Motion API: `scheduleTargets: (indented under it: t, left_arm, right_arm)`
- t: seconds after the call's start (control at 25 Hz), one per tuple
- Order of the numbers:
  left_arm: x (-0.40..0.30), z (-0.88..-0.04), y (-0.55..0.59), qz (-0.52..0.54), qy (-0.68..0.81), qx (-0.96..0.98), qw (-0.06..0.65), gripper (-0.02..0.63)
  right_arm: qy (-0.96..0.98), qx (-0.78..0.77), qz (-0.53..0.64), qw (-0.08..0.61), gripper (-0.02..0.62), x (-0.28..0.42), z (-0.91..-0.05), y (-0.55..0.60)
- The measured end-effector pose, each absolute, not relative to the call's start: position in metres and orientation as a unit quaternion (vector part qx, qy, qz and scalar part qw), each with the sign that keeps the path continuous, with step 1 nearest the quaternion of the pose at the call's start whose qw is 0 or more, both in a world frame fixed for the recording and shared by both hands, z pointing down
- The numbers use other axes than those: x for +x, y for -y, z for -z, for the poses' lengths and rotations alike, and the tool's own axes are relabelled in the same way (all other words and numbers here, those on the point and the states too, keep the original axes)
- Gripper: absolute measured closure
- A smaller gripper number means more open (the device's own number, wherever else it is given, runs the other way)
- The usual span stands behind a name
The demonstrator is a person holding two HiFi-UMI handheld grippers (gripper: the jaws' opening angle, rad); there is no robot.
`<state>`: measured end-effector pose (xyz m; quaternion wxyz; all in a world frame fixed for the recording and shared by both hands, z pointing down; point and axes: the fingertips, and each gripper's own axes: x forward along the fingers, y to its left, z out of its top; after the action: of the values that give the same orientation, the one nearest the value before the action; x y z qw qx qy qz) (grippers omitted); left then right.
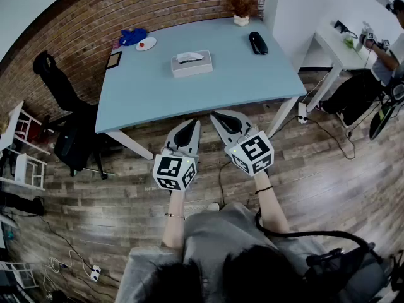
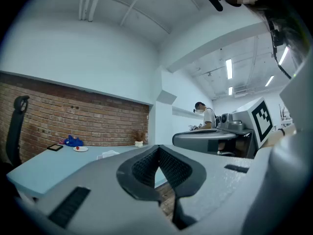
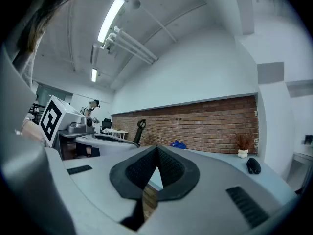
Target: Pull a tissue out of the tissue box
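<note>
Tissue box [image 1: 192, 65]: middle of the light-blue table [image 1: 252, 74], tissue [image 1: 189, 57] poking up
Left gripper [image 1: 191, 125]: jaws closed, empty, well apart from the box
Right gripper [image 1: 221, 115]: closed too, empty
Writing: box print too small to read
Hard to make out: dark thing [image 1: 258, 43] near the table's right edge, maybe a mouse

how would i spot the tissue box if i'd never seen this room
Find the pale blue table against the brick wall. The tissue box sits alone near its middle. It is the only box there, a white tissue poking from its top.
</note>
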<state>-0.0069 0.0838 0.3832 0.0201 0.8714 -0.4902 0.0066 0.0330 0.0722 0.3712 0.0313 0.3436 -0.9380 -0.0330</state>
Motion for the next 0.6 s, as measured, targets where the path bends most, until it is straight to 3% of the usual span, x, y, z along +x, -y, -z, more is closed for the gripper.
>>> scheduleTargets:
  t: [0.6]
  left_arm:
    - [0.0013,-0.3830,-0.0801,-0.003,0.496,0.868,0.020,0.603]
  right_arm:
    - [0.939,0.343,0.021,0.019,0.597,0.0433,-0.3701,-0.0690]
